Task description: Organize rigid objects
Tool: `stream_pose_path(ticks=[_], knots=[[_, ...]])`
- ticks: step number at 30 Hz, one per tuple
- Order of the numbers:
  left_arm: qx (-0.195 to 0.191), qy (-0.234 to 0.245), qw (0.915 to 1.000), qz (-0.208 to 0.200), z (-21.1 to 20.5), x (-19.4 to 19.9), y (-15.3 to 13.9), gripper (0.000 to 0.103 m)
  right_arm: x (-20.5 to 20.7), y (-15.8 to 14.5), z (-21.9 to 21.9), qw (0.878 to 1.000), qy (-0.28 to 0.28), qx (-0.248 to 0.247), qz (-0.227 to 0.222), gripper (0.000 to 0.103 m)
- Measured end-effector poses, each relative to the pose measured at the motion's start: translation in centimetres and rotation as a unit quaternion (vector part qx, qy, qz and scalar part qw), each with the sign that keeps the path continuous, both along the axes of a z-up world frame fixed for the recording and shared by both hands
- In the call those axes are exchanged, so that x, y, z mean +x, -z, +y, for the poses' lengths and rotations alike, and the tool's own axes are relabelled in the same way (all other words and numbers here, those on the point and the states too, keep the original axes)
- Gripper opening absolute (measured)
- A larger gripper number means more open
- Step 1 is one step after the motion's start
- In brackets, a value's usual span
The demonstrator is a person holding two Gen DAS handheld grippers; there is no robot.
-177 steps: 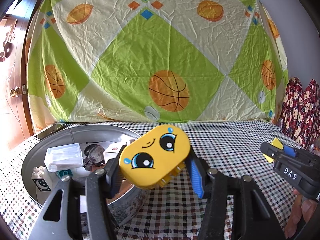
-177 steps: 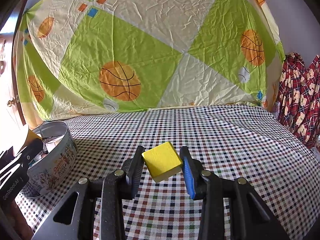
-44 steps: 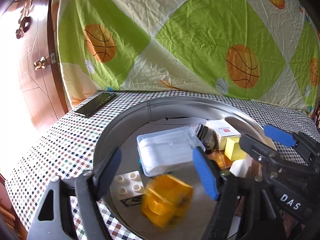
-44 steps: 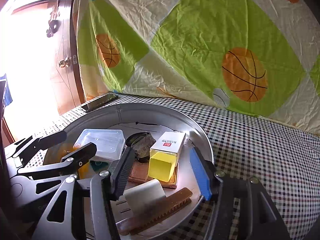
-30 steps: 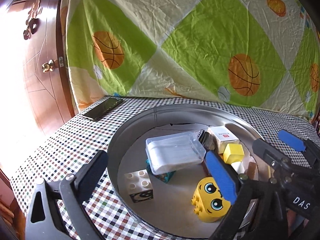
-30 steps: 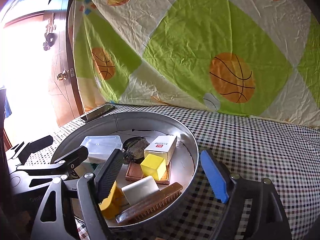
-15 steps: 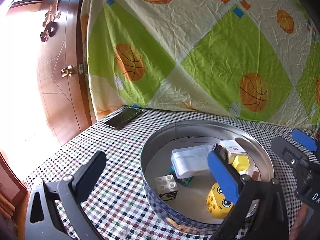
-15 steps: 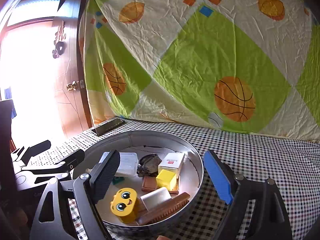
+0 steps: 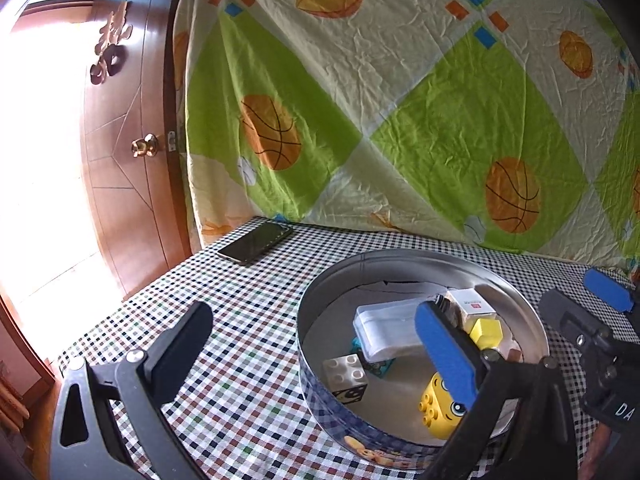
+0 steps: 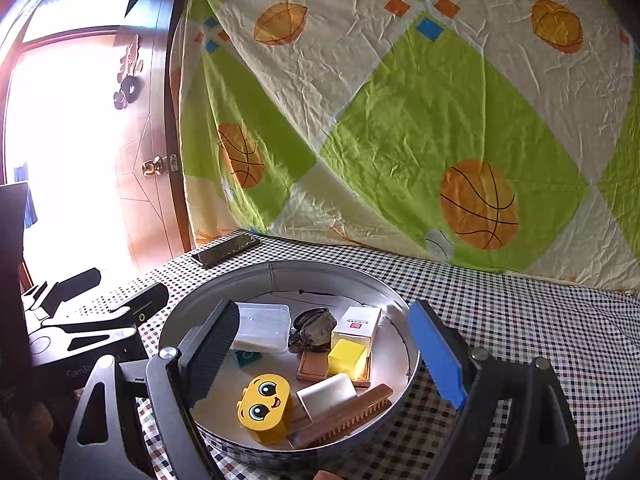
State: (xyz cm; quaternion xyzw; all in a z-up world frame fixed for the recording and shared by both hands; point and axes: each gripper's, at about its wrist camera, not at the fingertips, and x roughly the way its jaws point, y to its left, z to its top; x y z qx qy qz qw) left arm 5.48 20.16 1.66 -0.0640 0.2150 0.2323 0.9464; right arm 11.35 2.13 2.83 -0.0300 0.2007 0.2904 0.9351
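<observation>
Both tools released and empty: left tool [image 9: 316, 344], right tool [image 10: 324, 344]. Yellow face block [image 10: 264, 402] lies inside round tin [image 10: 276, 270] (yellow cube [image 10: 347, 356] nearby).

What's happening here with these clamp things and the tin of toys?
A person holds a two-finger tool in each hand and is tidying small hard objects into a round metal tin on a checked tablecloth. Both the left tool and the right tool are open and hold nothing. The yellow face brick and the yellow cube already lie in the tin. A phone lies on the cloth behind it.
</observation>
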Motion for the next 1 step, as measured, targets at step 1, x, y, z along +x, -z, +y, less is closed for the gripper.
stream_pose_path(ticks=[1], knots=[[0.003, 0.001, 1.0000, 0.001, -0.18, 0.09, -0.02, 0.103, -0.01, 0.04, -0.02, 1.000, 0.000, 0.000, 0.001, 0.088]])
